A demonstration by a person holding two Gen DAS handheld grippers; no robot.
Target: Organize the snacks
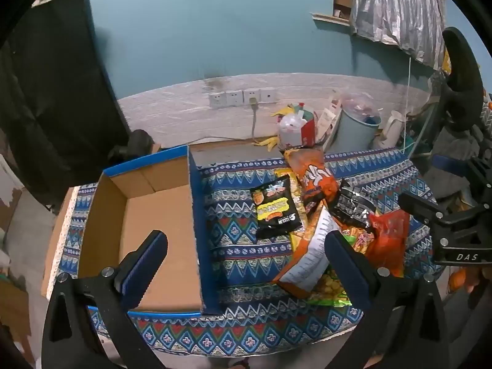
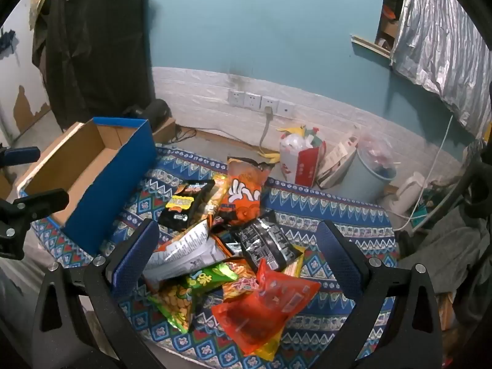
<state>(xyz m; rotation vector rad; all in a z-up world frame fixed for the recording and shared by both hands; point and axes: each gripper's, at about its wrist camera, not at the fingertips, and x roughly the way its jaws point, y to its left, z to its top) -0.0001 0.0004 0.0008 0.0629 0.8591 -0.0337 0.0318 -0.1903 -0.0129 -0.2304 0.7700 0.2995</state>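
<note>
Left wrist view. The left gripper stood fully open and held nothing. Its left finger hung over the cardboard floor of the open box; its right finger hung over the near edge of the snack pile. The box's blue side wall ran between the fingers, ahead of them. The box interior was visible to its floor and contained no snacks. A black-and-yellow packet lay on the patterned cloth just right of that wall. An orange bag lay farther ahead, at the far end of the pile. The right gripper's body entered at the right edge of this view; its jaws were not shown here.

Right wrist view. The right gripper also stood fully open, empty, and was poised above the pile. A white-backed packet lay beside its left finger. A green peanut bag and a red translucent bag lay nearest, between the fingers; the left view showed only fragments of these. A black packet lay ahead, centre. The box sat ahead to the left, seen mainly by its blue outer wall, with the floor largely hidden. One fingertip of the left gripper appeared at the left edge. A bin stood beyond the cloth, ahead to the right.
</note>
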